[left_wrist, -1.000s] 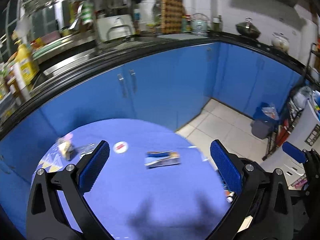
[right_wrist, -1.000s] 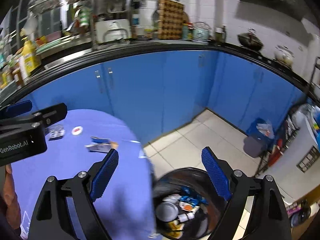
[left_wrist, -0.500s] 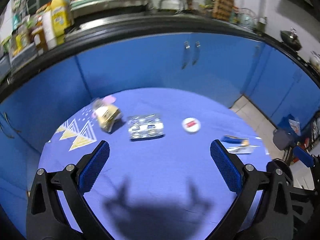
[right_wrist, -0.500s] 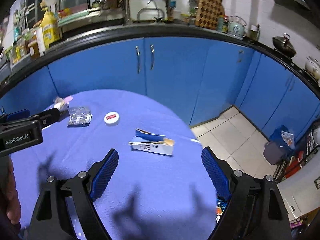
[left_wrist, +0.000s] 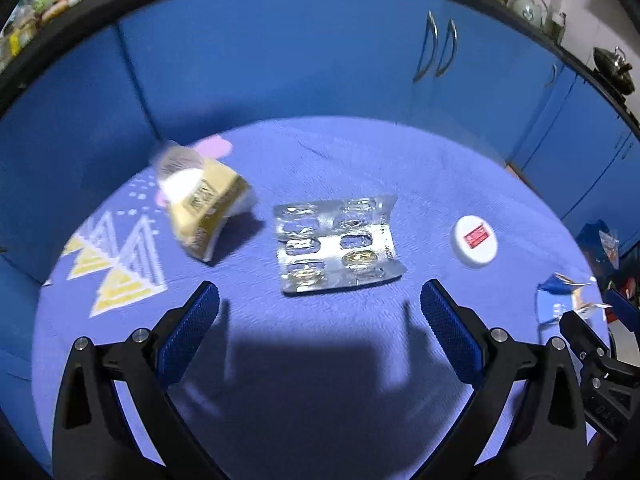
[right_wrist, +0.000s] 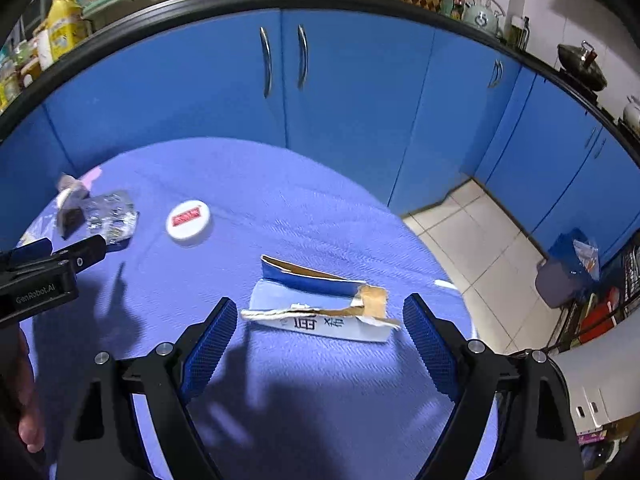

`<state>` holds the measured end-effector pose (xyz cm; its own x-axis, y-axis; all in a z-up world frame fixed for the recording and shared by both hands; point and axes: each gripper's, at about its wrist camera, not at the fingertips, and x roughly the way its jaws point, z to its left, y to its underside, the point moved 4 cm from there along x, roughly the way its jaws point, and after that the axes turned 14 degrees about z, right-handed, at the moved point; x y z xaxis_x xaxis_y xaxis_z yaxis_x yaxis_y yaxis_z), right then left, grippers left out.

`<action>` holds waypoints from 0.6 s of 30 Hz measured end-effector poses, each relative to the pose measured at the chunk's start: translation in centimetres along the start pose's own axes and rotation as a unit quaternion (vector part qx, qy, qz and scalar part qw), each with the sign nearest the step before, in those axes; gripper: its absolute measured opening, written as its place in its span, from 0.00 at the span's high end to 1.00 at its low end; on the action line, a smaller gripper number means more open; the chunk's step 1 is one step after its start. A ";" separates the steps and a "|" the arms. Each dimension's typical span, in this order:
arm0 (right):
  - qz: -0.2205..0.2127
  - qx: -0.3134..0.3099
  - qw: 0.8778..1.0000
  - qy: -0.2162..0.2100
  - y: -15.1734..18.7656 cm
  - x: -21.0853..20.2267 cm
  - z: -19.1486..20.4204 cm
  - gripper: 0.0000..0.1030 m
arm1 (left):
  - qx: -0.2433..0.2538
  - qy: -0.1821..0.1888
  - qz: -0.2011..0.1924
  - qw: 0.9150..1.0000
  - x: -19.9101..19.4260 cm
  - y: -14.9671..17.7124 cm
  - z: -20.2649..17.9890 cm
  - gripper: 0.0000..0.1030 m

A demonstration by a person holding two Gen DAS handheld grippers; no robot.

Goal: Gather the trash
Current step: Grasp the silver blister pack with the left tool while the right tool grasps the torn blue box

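Trash lies on a round table with a purple cloth (left_wrist: pixel 320 360). In the left wrist view a silver blister pack (left_wrist: pixel 336 246) lies just ahead of my open, empty left gripper (left_wrist: pixel 320 320). A crumpled yellow wrapper (left_wrist: pixel 202 204) lies to its left, a white cap with a red label (left_wrist: pixel 474 241) to its right. In the right wrist view a torn blue and white carton (right_wrist: pixel 320 304) lies between the tips of my open, empty right gripper (right_wrist: pixel 316 332). The cap (right_wrist: pixel 189 222), blister pack (right_wrist: pixel 112 216) and left gripper (right_wrist: pixel 52 268) show at the left.
Blue kitchen cabinets (right_wrist: pixel 360 92) curve behind the table under a black counter with bottles and cookware. Tiled floor (right_wrist: pixel 480 240) lies to the right, with a small grey bin (right_wrist: pixel 560 280) and a rack at the far right.
Both grippers have swung left and come down over the table. The blister pack now lies right before the left gripper, the torn carton between the right fingertips. The floor trash bin has left view.
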<state>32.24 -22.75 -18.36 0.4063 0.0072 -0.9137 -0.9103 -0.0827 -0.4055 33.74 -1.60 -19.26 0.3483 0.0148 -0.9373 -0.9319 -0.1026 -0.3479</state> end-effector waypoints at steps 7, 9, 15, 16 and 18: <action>0.011 -0.016 1.000 0.015 -0.8 1.9 0.7 0.19 | 0.000 -0.012 0.009 1.000 2.3 -1.8 -0.2 0.04; 0.007 -0.014 1.000 0.014 -1.0 2.2 0.8 0.19 | 0.006 -0.016 0.009 1.000 2.6 -2.2 -0.4 0.04; -0.003 -0.016 1.000 0.013 -0.9 2.4 0.9 0.22 | 0.000 -0.022 -0.003 1.000 2.3 -2.0 -0.4 0.16; -0.005 -0.019 1.000 0.015 -0.7 2.3 1.0 0.23 | 0.002 -0.025 -0.007 1.000 2.2 -1.9 -0.5 0.23; -0.008 -0.025 0.999 0.018 -0.4 2.1 1.1 0.23 | 0.009 -0.024 -0.011 1.000 1.8 -1.5 -0.7 0.29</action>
<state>33.36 -21.58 -20.14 0.4246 -0.0270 -0.9050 -0.8987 -0.1335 -0.4177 35.87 -2.15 -20.37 0.3637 0.0645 -0.9293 -0.9259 -0.0842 -0.3682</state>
